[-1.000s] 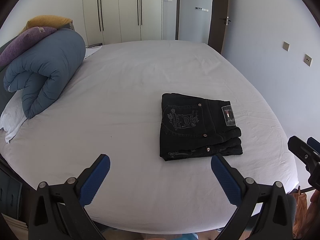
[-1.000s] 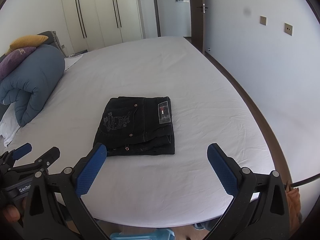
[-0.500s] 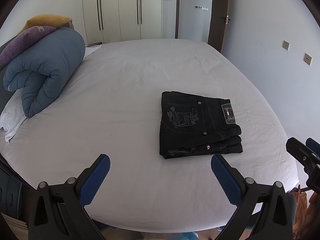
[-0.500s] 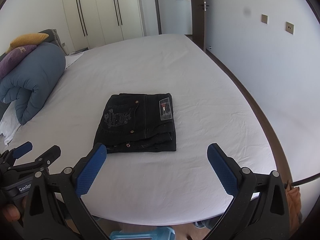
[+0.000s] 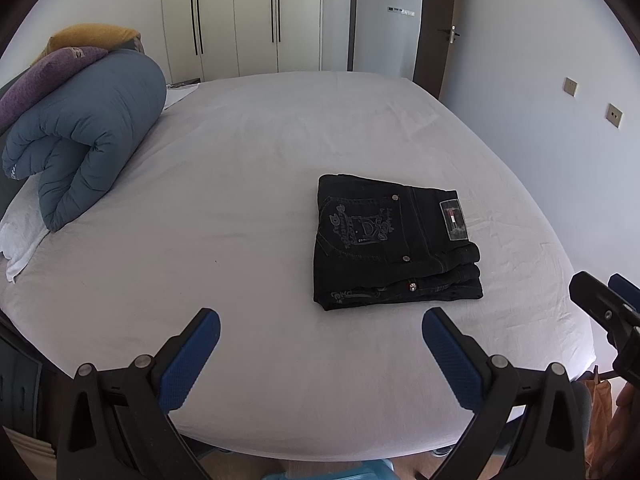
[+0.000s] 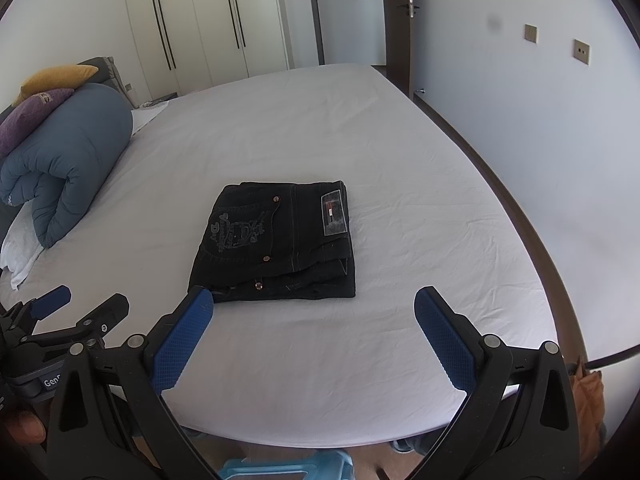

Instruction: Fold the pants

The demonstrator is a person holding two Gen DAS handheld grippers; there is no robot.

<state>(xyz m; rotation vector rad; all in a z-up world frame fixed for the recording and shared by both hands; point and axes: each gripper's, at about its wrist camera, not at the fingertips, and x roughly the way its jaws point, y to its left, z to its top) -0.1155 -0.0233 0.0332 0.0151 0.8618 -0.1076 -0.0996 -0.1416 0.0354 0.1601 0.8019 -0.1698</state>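
The black pants lie folded into a compact rectangle on the white bed, with an embroidered pocket and a label on top. They also show in the right wrist view. My left gripper is open and empty, held above the bed's near edge, to the left of the pants. My right gripper is open and empty, just short of the pants' near edge. Each gripper shows at the side of the other's view.
A rolled blue duvet with purple and yellow pillows lies at the bed's left side. White wardrobes and a door stand behind. A wall runs along the right. A light blue object sits on the floor below.
Both grippers have drifted slightly; the pants appear a little closer in the right wrist view. The pants themselves have not moved.
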